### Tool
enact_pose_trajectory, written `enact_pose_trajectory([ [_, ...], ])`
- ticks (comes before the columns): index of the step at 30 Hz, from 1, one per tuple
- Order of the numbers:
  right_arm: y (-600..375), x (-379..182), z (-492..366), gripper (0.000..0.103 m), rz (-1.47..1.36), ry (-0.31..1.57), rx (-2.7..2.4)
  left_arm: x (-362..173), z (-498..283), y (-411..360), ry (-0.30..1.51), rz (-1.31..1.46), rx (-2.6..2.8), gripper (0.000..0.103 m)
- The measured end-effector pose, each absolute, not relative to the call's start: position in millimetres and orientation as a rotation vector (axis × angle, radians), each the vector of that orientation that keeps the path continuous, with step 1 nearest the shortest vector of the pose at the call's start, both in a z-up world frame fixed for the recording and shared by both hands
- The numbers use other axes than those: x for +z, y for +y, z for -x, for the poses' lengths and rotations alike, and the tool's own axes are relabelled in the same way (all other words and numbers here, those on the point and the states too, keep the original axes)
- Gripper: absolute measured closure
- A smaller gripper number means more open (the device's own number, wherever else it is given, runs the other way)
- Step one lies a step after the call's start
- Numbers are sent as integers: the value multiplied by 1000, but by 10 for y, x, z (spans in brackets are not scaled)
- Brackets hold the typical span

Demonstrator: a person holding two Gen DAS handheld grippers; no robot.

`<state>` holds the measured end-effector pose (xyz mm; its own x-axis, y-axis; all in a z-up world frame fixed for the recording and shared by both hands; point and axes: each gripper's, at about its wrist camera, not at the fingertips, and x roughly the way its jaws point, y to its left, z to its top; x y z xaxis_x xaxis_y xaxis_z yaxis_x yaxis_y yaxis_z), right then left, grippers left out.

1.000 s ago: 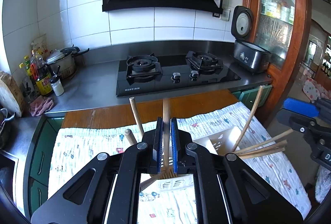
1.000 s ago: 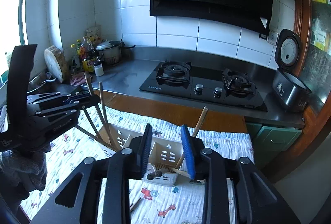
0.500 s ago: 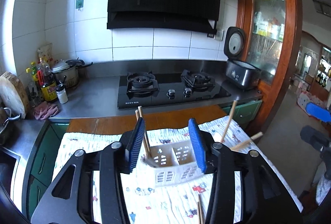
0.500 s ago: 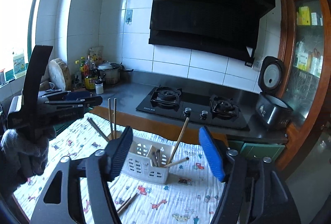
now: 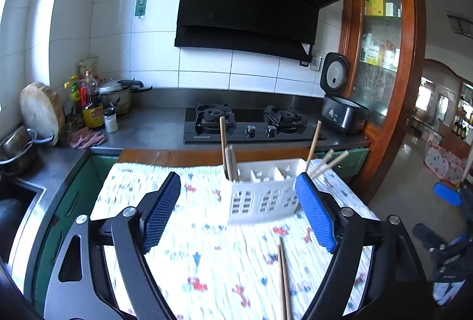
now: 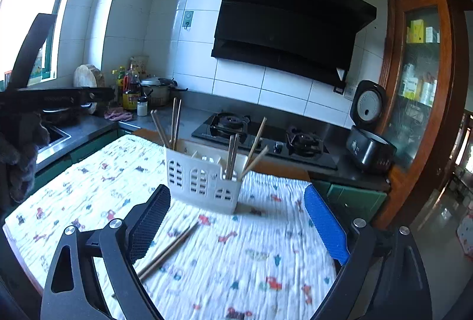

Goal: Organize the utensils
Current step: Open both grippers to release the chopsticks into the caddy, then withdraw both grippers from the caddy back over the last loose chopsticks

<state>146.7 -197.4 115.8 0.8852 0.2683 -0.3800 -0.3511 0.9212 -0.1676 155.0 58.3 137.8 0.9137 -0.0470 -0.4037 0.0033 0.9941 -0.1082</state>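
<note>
Both tongs (image 5: 238, 210) (image 6: 236, 225) opening, empty; chopsticks (image 6: 233, 156) upright in white caddy (image 6: 202, 181).

Black-framed left gripper (image 5: 238, 215) and right gripper (image 6: 238, 227), blue ribbed pads, silver screws.

On the patterned cloth (image 6: 88, 190) the white caddy (image 6: 204, 181) stands toward the far middle, and chopsticks (image 6: 174, 122) lean out of its top to both sides, blocking any reach from above. A loose pair of chopsticks (image 6: 168, 249) lies on the cloth just near of the caddy. Left and right of the caddy the cloth is bare, as is most of the near strip. Beyond the far edge, the stove (image 5: 251, 125) and rice cooker (image 5: 340, 110) stand well apart.
</note>
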Motion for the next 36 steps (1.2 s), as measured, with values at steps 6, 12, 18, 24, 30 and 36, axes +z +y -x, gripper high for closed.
enact_pose_trajectory([
  [6, -2036, 813, -1201, 12, 195, 398, 307, 1217, -1157, 622, 430, 128, 19, 17],
  [12, -2052, 525, -992, 12, 172, 443, 315, 1026, -939, 637, 473, 145, 58, 16],
  [18, -2083, 397, -856, 12, 156, 458, 325, 902, -836, 641, 510, 153, 88, 16],
  [24, -2109, 352, -757, 12, 148, 449, 319, 859, -712, 677, 510, 165, 105, 15],
  [30, -2065, 299, -738, 12, 143, 466, 336, 832, -650, 726, 505, 182, 113, 15],
  [36, -1962, 208, -747, 12, 146, 493, 355, 748, -647, 773, 520, 202, 120, 15],
])
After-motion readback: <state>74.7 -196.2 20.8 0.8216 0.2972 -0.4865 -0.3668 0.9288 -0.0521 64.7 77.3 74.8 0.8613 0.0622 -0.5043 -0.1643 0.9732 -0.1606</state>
